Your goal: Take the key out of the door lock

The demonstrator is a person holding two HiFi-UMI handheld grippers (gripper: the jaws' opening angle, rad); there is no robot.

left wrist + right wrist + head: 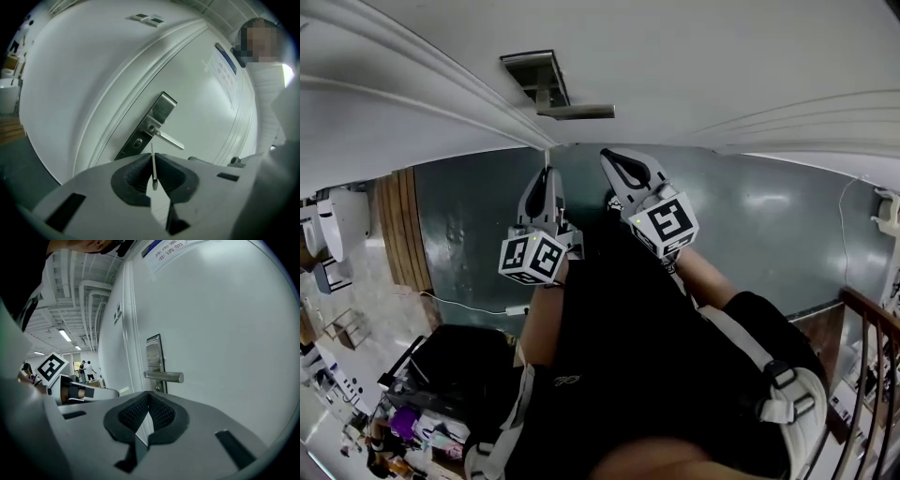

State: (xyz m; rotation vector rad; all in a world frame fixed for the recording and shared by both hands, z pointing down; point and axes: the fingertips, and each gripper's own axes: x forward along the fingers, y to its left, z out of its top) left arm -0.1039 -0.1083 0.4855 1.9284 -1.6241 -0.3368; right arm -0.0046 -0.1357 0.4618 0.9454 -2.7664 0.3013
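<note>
The left gripper's (153,157) jaws are clamped on the key (153,165), a thin metal blade seen edge-on. Its tip points toward the white door (70,93) but stands clear of the lock plate (149,125). That plate sits near the door's edge, and its keyhole (137,143) lies below the lever handle (169,140). The right gripper (149,395) hangs beside the left, its 2 jaws pressed together on nothing, facing the handle.

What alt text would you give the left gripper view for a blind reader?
The left gripper holds a thin metal key edge-on in its shut jaws, clear of the keyhole. Behind is a white door with a lock plate and lever handle.
</note>
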